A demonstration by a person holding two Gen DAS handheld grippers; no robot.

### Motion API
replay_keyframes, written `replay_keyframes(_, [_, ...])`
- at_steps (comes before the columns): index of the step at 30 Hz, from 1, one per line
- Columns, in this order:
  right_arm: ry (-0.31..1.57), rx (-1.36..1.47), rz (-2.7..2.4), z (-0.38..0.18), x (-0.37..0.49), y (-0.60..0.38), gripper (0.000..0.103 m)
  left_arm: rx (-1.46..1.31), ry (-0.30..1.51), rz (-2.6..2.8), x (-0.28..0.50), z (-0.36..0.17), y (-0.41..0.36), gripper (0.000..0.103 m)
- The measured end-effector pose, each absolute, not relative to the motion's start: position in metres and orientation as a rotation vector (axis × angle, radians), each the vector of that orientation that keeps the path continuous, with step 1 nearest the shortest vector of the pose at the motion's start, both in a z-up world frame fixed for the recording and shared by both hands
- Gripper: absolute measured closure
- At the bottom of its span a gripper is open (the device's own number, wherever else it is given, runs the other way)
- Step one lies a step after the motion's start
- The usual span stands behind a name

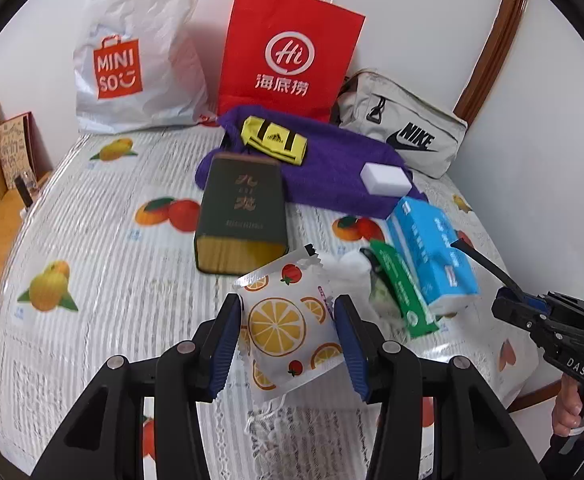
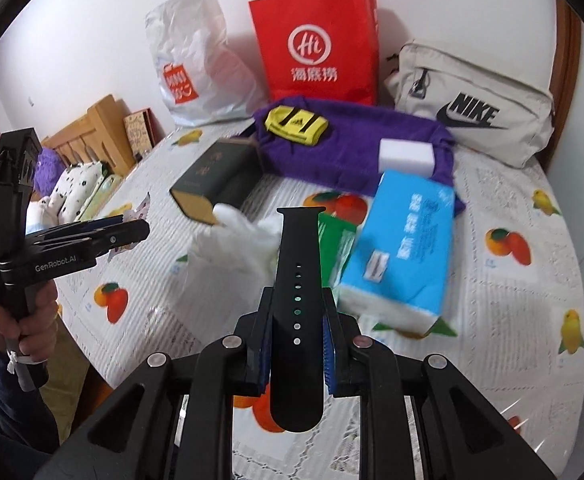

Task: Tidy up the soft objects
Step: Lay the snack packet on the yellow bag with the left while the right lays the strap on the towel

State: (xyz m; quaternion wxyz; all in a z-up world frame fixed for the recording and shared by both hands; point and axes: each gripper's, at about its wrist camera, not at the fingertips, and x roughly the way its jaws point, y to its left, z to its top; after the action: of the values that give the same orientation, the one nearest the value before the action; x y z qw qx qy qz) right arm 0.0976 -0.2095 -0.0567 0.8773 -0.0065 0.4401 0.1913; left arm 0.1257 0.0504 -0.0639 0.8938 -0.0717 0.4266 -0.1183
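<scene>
Two handheld grippers work above a round table point(image 1: 92, 312) covered in a fruit-print cloth; the left gripper point(image 1: 290, 340) has its jaws clamped on a fruit-print packet point(image 1: 288, 328), held clear of the near table edge; the right gripper point(image 2: 296, 344) has its jaws clamped on a black watch strap point(image 2: 297, 308), pointing away toward the far side; a white glove point(image 2: 232, 248) lies mid-table, touching a green pack point(image 1: 404, 296) that sits against a blue tissue pack point(image 1: 432, 256); a dark green box point(image 1: 242, 216) stands left of them; farther back, a purple towel point(image 1: 332, 168) carries a yellow pouch point(image 1: 274, 140) and a white sponge point(image 1: 386, 178); a white plastic bag point(image 1: 132, 52), red paper bag point(image 1: 288, 52) and grey Nike bag point(image 1: 404, 128) stand along the far wall.
</scene>
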Motion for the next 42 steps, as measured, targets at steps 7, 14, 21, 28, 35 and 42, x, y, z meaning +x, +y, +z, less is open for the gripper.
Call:
replay_keyframes(7, [0.899,-0.004,0.366,-0.043,0.122,-0.224,0.083,-0.159,0.887,-0.252,0.149,-0.051,0.045,0.058])
replay_keyframes(14, [0.888,0.007,0.332,-0.036,0.157,-0.238,0.083,-0.149,0.886,-0.251,0.182,-0.039,0.035,0.058])
replay_keyframes(21, [0.883,0.020,0.320,-0.033,0.195,-0.245,0.083,-0.132,0.882,-0.259,0.217,-0.030,0.028,0.058])
replay_keyframes(28, [0.890,0.032,0.312,-0.038,0.245,-0.247,0.083,-0.146,0.901,-0.260,0.265,-0.033,0.028,0.058])
replay_keyframes(35, [0.935,0.033,0.257,-0.053,0.312,-0.253,0.083,-0.146,0.953,-0.259,0.319,-0.048,0.027,0.058])
replay_keyframes(42, [0.986,0.030,0.209,-0.077,0.360,-0.257,0.083,-0.144,0.996,-0.258,0.362,-0.065,0.026,0.058])
